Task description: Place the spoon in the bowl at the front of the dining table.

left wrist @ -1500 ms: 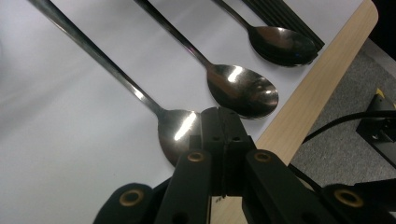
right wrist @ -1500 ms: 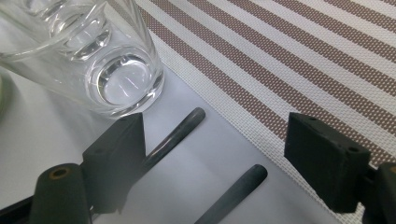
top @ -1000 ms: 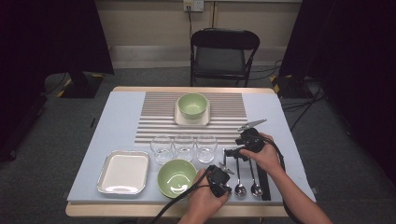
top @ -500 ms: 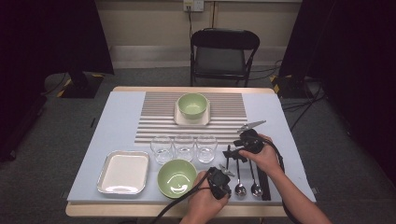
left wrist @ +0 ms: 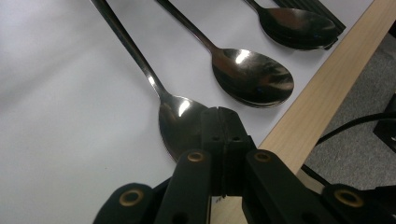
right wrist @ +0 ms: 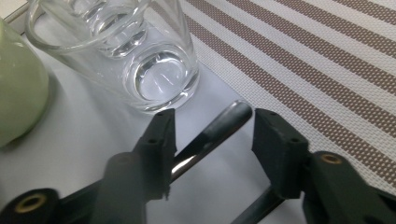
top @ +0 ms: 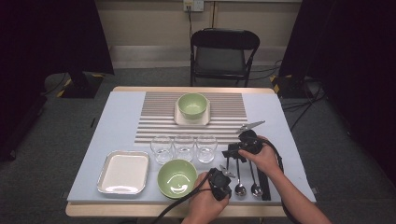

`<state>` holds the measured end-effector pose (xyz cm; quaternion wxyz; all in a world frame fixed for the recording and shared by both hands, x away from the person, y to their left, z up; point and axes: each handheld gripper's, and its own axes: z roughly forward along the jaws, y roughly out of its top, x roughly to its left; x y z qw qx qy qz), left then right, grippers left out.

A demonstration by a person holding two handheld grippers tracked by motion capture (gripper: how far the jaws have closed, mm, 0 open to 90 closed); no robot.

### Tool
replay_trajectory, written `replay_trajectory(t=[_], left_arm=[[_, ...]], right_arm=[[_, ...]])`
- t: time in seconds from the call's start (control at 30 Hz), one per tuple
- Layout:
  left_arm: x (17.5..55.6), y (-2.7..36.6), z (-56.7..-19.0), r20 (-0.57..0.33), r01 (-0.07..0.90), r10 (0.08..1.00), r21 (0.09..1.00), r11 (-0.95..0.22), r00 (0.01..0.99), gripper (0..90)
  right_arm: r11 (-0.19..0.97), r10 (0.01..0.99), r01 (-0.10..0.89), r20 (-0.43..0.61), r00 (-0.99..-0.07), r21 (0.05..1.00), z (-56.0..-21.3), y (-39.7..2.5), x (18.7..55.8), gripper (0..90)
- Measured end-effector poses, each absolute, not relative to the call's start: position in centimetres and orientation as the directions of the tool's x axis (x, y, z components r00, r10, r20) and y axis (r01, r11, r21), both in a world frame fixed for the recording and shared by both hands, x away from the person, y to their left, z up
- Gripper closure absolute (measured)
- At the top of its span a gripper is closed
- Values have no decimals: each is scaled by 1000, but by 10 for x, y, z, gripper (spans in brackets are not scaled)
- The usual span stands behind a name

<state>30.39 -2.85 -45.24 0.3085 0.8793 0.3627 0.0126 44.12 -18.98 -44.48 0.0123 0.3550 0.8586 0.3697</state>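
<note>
Jaws, right gripper (right wrist: pixel 210 128): parted, astride the tip of a polished steel spoon handle (right wrist: pixel 219 128), not yet clenched. Jaws, left gripper (left wrist: pixel 219 135): pressed together, empty, tips over that spoon's bowl (left wrist: pixel 180 123) near the table's front edge. Changes over the last second: slight; right gripper has settled lower onto the handle. Adjacent: clear drinking glass (right wrist: pixel 140 56), two further steel spoons (left wrist: pixel 252 74). Judgement: grasp imminent.
</note>
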Motion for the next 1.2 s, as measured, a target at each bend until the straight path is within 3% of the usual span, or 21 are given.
replay_trajectory(t=[0.3, 0.7, 0.97, 1.2], left_arm=[[303, -28, -451, -194, 619, 641, 565, -546, 743, 900], [301, -17, -428, -226, 585, 620, 663, -467, 751, 452], [311, 1, -414, -258, 574, 592, 690, -440, 763, 305], [318, 22, -396, -258, 566, 594, 712, -417, 762, 280]], right_arm=[[408, 627, 650, 320, -710, 642, -444, -189, 439, 689], [295, 601, 707, 450, -660, 643, -442, -194, 440, 809], [221, 551, 745, 550, -628, 629, -437, -193, 440, 868], [158, 503, 770, 620, -602, 619, -430, -197, 442, 900]])
